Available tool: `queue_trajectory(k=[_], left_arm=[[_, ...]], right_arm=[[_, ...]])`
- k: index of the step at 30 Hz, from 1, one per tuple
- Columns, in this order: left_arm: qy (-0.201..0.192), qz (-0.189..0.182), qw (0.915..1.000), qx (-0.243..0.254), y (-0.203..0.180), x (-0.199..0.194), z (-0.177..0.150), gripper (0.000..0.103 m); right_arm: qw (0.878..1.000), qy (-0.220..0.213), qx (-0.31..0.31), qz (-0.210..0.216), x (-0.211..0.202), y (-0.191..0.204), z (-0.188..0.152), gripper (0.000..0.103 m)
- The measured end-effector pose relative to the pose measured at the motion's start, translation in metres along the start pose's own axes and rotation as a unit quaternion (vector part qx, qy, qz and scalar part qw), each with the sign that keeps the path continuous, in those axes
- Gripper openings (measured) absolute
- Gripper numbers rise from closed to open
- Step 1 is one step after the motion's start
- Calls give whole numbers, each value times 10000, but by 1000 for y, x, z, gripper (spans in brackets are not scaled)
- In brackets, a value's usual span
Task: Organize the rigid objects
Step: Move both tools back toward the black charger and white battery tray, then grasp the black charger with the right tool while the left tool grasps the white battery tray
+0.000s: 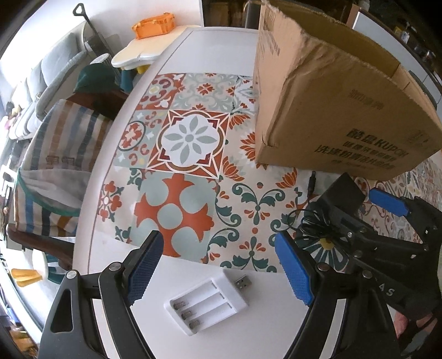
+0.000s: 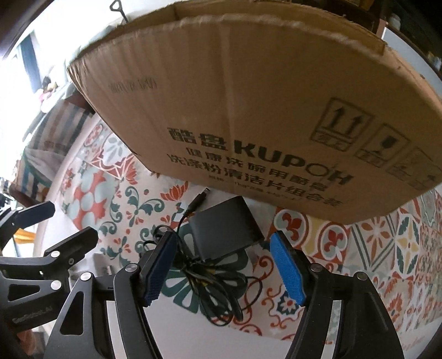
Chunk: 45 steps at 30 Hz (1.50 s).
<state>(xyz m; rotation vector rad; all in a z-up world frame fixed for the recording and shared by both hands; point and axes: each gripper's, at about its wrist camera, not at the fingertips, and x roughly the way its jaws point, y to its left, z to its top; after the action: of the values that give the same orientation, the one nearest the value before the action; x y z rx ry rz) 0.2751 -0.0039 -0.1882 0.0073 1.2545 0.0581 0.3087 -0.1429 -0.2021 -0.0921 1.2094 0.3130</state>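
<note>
A white battery charger [image 1: 205, 303] with a USB plug lies on the white table between the fingers of my left gripper [image 1: 219, 270], which is open and empty. A black power adapter [image 2: 226, 230] with its tangled black cable [image 2: 210, 281] lies on the patterned mat in front of the cardboard box [image 2: 248, 110]. My right gripper [image 2: 223, 268] is open, its blue pads to either side of the cable and adapter, gripping nothing. The adapter [image 1: 342, 193] and the right gripper [image 1: 386, 221] also show in the left wrist view.
The open cardboard box [image 1: 331, 110] stands on the patterned mat [image 1: 190, 138] at the right. A striped cloth bag [image 1: 55, 165] hangs on a chair past the table's left edge. An orange crate [image 1: 153, 24] sits on a small table beyond.
</note>
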Motion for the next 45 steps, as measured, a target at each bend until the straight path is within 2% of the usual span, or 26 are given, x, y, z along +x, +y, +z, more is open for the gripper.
queue_trajectory(k=[14,17,23,29,37,42,45], left_arm=[[203,9,9998,65,-7,20,2,83],[206,11,9998,80,-8,20,1,83],[201,-41,9998,70,-6,18,-2,83],[170,-137,9998,39,-1,7,-8,83],[61,-297,9993,-231,6,-14,-22,83],[165,-473,9974,-511,9,-18,-33,83],[195,-569,9960,-660,15,-20,-43,87]], right_arm=[[9997,123,-189,-137,45,4,12,70],[9996,-11,-221,-149,47,7,12,66],[9999,14,-135,-102,40,7,2,63],[9997,79,221,-58,24,0,-23,61],[9991,-108,397,-72,-12,2,-39,60],[9994,-107,291,-129,-23,7,-42,58],[9996,-86,251,-117,-29,12,-41,58]])
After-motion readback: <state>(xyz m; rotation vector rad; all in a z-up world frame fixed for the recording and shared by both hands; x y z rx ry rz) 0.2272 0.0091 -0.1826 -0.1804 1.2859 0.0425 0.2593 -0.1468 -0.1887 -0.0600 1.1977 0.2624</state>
